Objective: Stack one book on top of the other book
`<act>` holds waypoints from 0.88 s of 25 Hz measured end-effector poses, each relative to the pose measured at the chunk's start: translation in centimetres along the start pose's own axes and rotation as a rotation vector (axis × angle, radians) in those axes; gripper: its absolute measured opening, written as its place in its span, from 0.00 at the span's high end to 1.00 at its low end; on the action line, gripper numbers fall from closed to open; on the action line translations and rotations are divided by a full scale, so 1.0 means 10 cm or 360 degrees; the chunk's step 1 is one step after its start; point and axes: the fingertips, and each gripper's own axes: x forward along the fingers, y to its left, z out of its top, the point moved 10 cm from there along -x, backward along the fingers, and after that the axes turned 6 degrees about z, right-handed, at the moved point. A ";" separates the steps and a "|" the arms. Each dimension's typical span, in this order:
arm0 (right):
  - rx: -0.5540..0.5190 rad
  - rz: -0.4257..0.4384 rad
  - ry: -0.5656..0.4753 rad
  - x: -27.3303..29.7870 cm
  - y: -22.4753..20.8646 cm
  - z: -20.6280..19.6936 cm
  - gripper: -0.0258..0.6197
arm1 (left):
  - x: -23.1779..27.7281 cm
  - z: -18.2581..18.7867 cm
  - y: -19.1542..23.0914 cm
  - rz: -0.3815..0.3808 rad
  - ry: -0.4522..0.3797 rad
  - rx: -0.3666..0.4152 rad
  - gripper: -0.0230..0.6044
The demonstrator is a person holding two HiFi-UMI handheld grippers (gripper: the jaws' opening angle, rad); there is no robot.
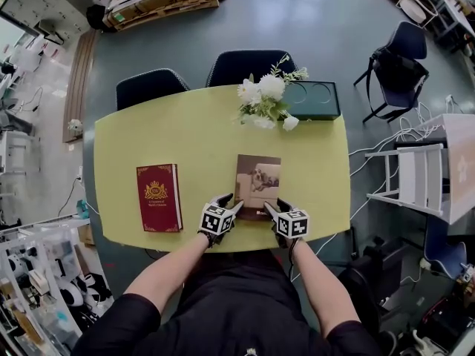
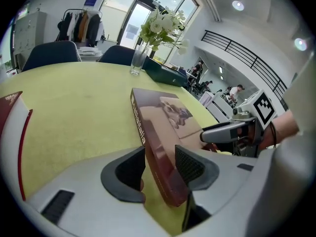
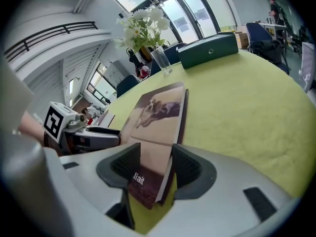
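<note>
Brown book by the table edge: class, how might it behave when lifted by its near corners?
Probably stiff: the brown book lies flat with straight edges. Its thick block suggests some weight. The smooth cover could slip.

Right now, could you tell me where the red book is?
In the head view, the red book lies flat on the left side of the yellow table, near the front edge, left of the brown book and apart from it.
</note>
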 end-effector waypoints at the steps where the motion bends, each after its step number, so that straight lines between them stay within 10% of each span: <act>1: -0.0006 -0.0005 0.0006 0.01 0.01 0.00 0.64 | 0.01 0.00 -0.01 -0.0008 0.0005 -0.0001 0.65; 22: -0.0001 -0.0031 -0.0132 -0.12 0.19 0.06 0.69 | -0.23 0.05 -0.04 -0.0029 -0.0125 -0.0020 0.69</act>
